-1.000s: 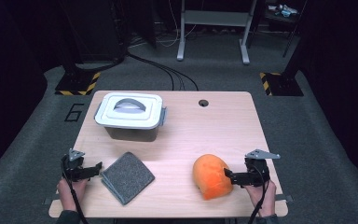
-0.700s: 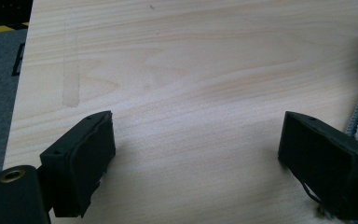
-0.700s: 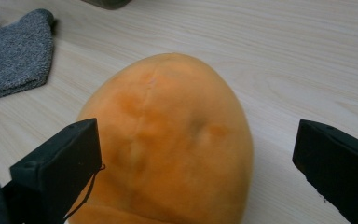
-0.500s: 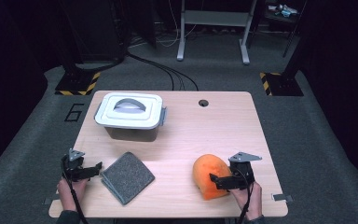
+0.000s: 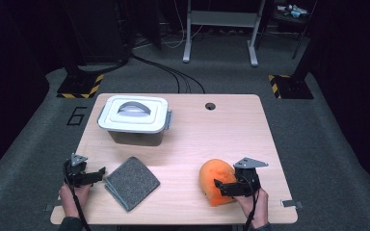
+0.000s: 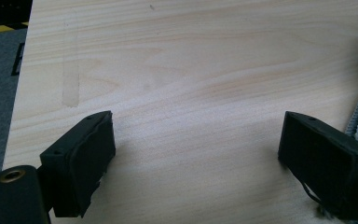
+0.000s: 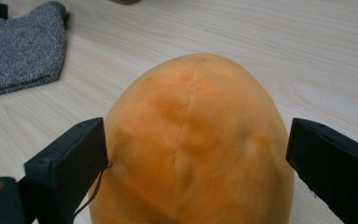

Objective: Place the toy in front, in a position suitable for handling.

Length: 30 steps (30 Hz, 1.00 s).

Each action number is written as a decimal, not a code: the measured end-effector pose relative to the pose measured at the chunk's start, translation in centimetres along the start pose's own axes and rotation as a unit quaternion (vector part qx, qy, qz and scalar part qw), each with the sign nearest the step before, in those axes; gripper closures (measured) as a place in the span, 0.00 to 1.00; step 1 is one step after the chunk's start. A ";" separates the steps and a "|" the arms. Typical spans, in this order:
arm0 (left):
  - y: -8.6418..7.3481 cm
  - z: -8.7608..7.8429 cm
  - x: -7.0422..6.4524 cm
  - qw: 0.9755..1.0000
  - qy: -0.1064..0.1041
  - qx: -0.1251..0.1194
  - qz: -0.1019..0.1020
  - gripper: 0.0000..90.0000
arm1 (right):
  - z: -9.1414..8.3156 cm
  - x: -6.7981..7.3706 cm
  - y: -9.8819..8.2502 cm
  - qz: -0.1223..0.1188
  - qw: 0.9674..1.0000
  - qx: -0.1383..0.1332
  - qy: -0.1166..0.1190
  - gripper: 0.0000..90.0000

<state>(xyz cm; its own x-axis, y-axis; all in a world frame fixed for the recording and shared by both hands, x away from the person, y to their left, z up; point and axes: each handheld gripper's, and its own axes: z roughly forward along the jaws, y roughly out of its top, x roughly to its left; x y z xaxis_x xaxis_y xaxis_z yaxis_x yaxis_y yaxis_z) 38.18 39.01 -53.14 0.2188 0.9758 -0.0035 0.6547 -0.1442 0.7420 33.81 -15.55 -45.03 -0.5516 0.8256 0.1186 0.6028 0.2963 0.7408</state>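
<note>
Right tongs (image 7: 196, 163) straddle the orange plush (image 7: 191, 140) near the bench's (image 5: 212, 139) front right edge, jaws wide but just closing in, the left pad (image 7: 74, 158) brushing the fabric and the right one apparently clear. Centre the plush on its seam, then squeeze evenly; being soft, it will likely squash and slip otherwise. Left tongs (image 6: 196, 163) rest open and empty beside the grey cloth (image 5: 132, 183).

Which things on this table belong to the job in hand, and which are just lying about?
In the job:
- right hand-held gripper, jaws just closing around the toy, a gap showing on one side
- round orange plush toy

Lying about:
- folded grey knitted cloth
- white-lidded grey plastic box
- left hand-held gripper, open over bare wooden table
</note>
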 end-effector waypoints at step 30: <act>0.0 0.0 0.0 1.000 0.000 0.000 0.000 0.12 | 1.5 -0.5 -1.4 0.005 1.000 0.018 -0.011 0.69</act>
<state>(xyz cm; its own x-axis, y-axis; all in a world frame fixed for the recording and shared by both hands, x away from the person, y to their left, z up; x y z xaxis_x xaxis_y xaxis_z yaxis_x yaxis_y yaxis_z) 38.18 39.02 -53.14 0.2192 0.9757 -0.0027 0.6548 -0.1451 0.7417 34.11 -15.64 -47.08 -0.5333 0.8386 0.1112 0.6285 0.3048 0.7156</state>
